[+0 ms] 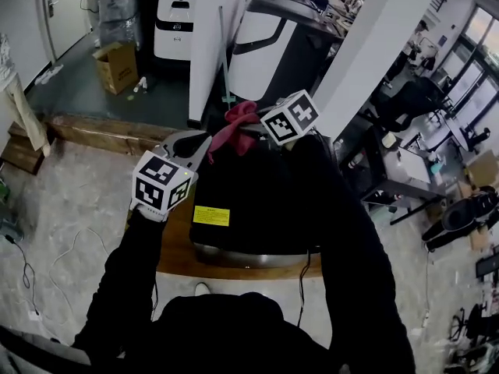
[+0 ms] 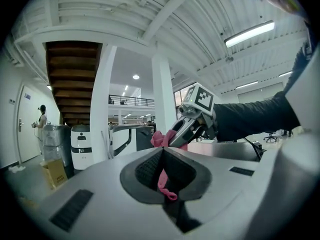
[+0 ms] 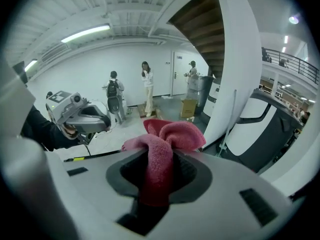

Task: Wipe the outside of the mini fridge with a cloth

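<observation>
The black mini fridge [image 1: 257, 205] stands directly below the person. The pink cloth [image 1: 232, 123] hangs over its far top edge and no view shows it touching the fridge, so the wiping looks barely started. The right gripper [image 3: 160, 171] is clamped on a thick wad of it. The left gripper [image 2: 166, 181] is closed on a thin corner. The print on the fridge's yellow label [image 1: 211, 216] is too small to read
</observation>
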